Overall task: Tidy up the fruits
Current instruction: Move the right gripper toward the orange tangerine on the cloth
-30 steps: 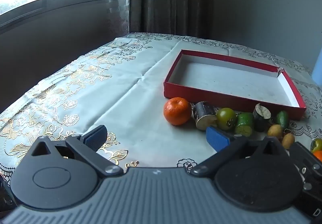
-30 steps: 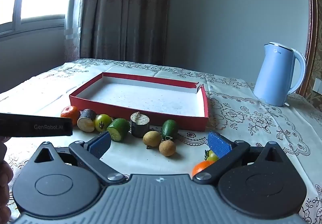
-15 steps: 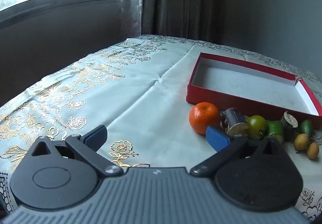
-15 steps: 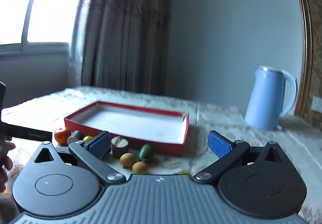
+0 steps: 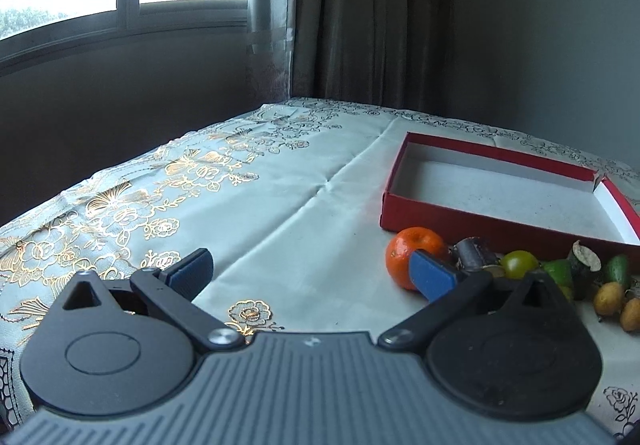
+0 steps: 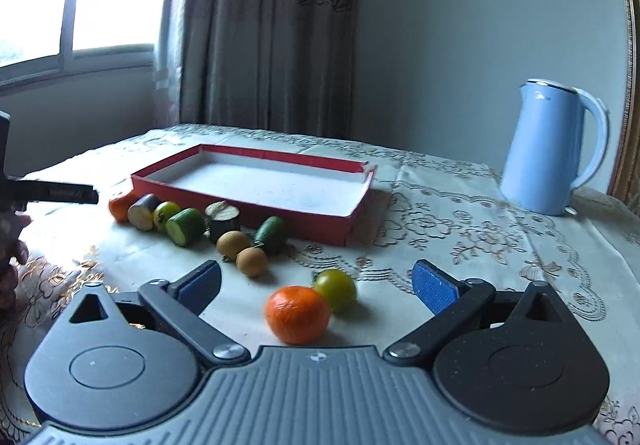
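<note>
In the right wrist view, an orange (image 6: pixel 298 313) and a green tomato (image 6: pixel 335 289) lie on the cloth between the fingers of my right gripper (image 6: pixel 317 283). Its jaws are closing, but the pads stand apart from both fruits. Farther off, a row of fruits (image 6: pixel 186 227) lies along the front wall of the red box (image 6: pixel 300 223), whose white inside holds nothing. My left gripper (image 5: pixel 311 272) is open over bare tablecloth. Another orange (image 5: pixel 414 253) sits just behind its right finger, and the red box (image 5: pixel 480 221) is to the right.
A light blue kettle (image 6: pixel 552 149) stands at the back right of the table. The other gripper's finger (image 6: pixel 52 193) and a person's hand (image 6: pixel 12 245) reach in from the left edge. A window and curtain are behind the table.
The right gripper has shifted, so the near orange and tomato, once half hidden by its right finger, now lie between the fingers. The left gripper's view slid left, leaving the fruit row at its right.
</note>
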Tool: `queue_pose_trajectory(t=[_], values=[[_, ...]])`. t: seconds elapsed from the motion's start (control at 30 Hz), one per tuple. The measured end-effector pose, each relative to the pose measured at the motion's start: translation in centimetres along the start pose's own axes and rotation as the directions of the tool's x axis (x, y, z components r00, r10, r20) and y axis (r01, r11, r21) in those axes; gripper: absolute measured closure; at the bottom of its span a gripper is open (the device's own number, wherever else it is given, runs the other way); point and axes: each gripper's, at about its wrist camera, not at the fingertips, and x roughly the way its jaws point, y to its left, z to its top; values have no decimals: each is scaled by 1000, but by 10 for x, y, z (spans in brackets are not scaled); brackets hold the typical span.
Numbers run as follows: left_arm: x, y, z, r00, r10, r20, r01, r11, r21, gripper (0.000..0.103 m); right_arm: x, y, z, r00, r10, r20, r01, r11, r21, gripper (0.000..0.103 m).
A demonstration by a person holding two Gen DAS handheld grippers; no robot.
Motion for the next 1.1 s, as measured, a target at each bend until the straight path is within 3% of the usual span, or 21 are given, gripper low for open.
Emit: queue_pose_trajectory(t=[0.23,0.9,1.1], values=[[-9,-2,1,998,-25,54,25,1000,12,0,4,4,0,1000,6,-4,-6,1000,5,9],[7,-12,-1,999,-1,-49,4,998,64,0,2,1,1,1000,-1,29,-1,998,68,9],[13,-12,-1,996,-8,-83,13,998,60,0,12,5,1,1000,-22,4,21,997,78,9]])
